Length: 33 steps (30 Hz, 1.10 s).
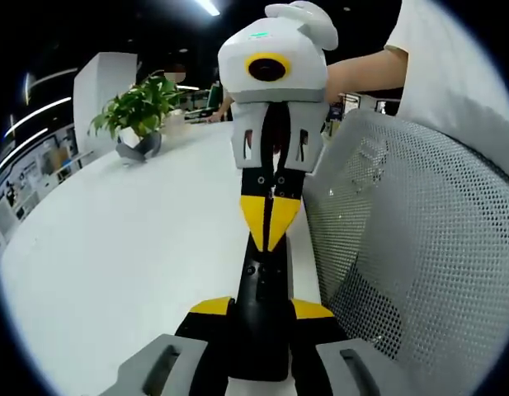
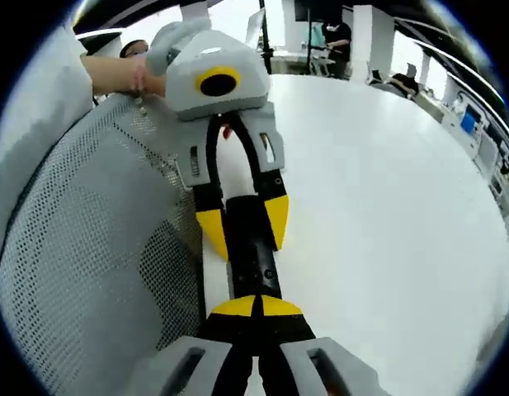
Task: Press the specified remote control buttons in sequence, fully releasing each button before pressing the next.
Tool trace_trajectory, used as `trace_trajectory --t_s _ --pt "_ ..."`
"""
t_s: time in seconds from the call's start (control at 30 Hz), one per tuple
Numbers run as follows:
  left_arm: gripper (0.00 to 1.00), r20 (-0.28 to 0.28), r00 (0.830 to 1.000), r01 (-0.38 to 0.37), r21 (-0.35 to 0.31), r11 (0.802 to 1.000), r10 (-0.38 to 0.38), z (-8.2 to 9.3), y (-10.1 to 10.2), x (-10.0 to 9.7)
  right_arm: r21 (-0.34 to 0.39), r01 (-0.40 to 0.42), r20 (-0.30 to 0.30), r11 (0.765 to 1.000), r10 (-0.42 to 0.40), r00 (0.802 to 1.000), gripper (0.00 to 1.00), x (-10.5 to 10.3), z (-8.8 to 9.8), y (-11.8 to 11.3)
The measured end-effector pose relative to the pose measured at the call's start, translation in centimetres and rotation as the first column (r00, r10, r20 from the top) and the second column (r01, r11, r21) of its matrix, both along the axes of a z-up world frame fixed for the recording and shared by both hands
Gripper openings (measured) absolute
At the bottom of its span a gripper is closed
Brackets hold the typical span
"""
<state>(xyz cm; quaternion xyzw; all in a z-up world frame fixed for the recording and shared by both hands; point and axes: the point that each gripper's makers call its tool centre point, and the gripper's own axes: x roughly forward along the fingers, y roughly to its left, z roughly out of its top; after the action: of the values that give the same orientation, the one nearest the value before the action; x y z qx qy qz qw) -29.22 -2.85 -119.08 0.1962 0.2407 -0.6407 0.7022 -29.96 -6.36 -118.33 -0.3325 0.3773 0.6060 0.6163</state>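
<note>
A slim black remote [image 1: 263, 285] lies lengthwise over the white table's edge, clamped by its sides between the yellow-tipped jaws of my left gripper [image 1: 262, 308]. My right gripper [image 1: 270, 221] faces it from the far end, its two yellow tips pressed together into a point that comes down on the remote's top face. In the right gripper view, the right gripper [image 2: 256, 308] is shut, its tips over the near end of the remote [image 2: 252, 247]. Beyond them, the left gripper [image 2: 244, 227] grips the remote's sides. I cannot tell which button lies under the tips.
A white table [image 1: 139, 239] spreads out to one side, with a potted plant [image 1: 140, 111] at its far part. A grey mesh chair back [image 1: 419, 239] stands close against the table edge beside both grippers. A person's arm [image 1: 361, 73] reaches behind the right gripper.
</note>
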Motion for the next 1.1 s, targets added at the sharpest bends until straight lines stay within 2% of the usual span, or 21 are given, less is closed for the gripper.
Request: trace_trajectory --t_s 0.13,0.33,0.43,0.5,0.57,0.6,0.67,0.77,0.87,0.93,0.97,1.1 --pt "0.25 0.002 1.0 0.001 0.001 1.0 -0.001 0.0 0.0 0.0 0.004 0.023 0.004 1.0 -0.023 1.0 0.0 0.0 0.0 0.3" --pt "0.25 0.007 1.0 0.004 0.006 1.0 -0.004 0.0 -0.1 0.0 -0.103 0.08 -0.003 0.991 -0.081 0.997 0.0 0.3 -0.1 0.4" --pt "0.25 0.008 1.0 0.004 0.008 1.0 -0.004 0.0 -0.1 0.0 -0.124 0.094 -0.001 0.988 -0.095 0.995 0.0 0.3 -0.2 0.5" --pt "0.25 0.009 1.0 0.004 0.009 1.0 -0.004 -0.1 -0.1 0.0 -0.124 0.136 -0.019 0.983 -0.139 0.99 0.0 0.4 -0.2 0.3" --pt "0.25 0.009 1.0 0.004 0.01 1.0 -0.004 -0.1 -0.1 0.0 -0.106 0.215 -0.065 0.971 -0.223 0.973 0.0 0.5 -0.1 0.4" --pt "0.25 0.01 1.0 0.004 0.01 1.0 -0.004 -0.1 -0.1 0.0 -0.099 0.231 -0.075 0.968 -0.238 0.968 0.0 0.6 -0.1 0.4" --pt "0.25 0.01 1.0 0.005 0.011 1.0 -0.005 -0.1 -0.1 0.0 -0.076 0.218 -0.064 0.973 -0.223 0.973 0.0 0.6 -0.1 0.2" --pt "0.25 0.011 1.0 0.007 0.011 1.0 -0.007 0.0 -0.1 0.0 0.005 0.147 -0.004 0.989 -0.147 0.989 0.0 0.3 0.1 0.3" --pt "0.25 0.011 1.0 0.006 0.011 1.0 -0.006 0.0 -0.1 0.0 0.028 0.177 -0.02 0.984 -0.176 0.984 0.0 0.3 0.2 0.0" --pt "0.25 0.009 1.0 0.006 0.013 1.0 -0.006 0.0 -0.1 0.0 0.012 0.158 0.002 0.987 -0.158 0.987 0.0 0.3 0.3 -0.2" --pt "0.25 0.009 1.0 0.005 0.014 1.0 -0.005 0.0 -0.1 0.0 -0.005 0.092 0.049 0.996 -0.092 0.995 0.0 0.5 0.3 -0.5" --pt "0.25 0.009 1.0 0.006 0.015 1.0 -0.006 0.0 -0.1 0.0 -0.038 0.082 0.044 0.996 -0.08 0.996 0.0 0.5 0.2 -1.2"
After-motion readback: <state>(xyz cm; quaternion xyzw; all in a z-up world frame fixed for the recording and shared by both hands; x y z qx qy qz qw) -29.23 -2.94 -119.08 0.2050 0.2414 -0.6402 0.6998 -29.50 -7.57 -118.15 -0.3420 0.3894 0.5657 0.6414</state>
